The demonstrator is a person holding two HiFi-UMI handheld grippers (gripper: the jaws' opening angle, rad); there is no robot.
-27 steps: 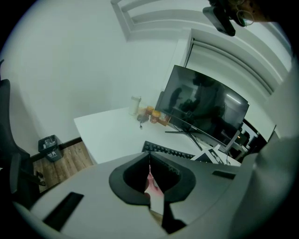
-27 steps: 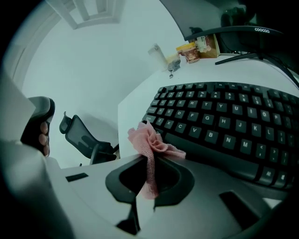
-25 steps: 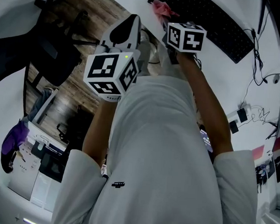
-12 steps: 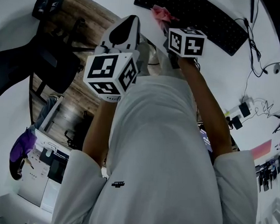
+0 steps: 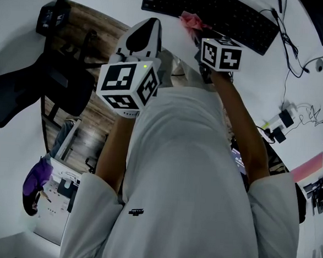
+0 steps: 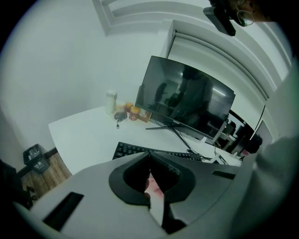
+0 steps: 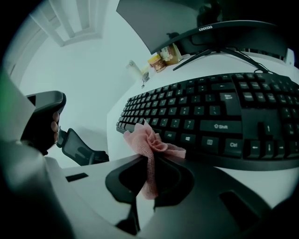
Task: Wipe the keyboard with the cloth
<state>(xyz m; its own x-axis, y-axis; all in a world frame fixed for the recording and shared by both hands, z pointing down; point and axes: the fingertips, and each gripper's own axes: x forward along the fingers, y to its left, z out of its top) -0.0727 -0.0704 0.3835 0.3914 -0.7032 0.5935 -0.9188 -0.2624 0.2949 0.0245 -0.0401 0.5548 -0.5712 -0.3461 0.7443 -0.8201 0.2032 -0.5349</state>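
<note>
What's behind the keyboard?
Behind the keyboard is a monitor on a thin stand, with small jars and a white bottle beside it on the desk. The screen hides whatever is behind the monitor.

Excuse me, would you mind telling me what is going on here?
A person works with two handheld grippers. The right gripper is shut on a crumpled pink cloth, held at the near edge of the black keyboard on the white desk. The left gripper is shut and holds nothing.

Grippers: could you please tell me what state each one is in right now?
Left gripper: closed, jaws together, gripping nothing.
Right gripper: closed on the pink cloth.
</note>
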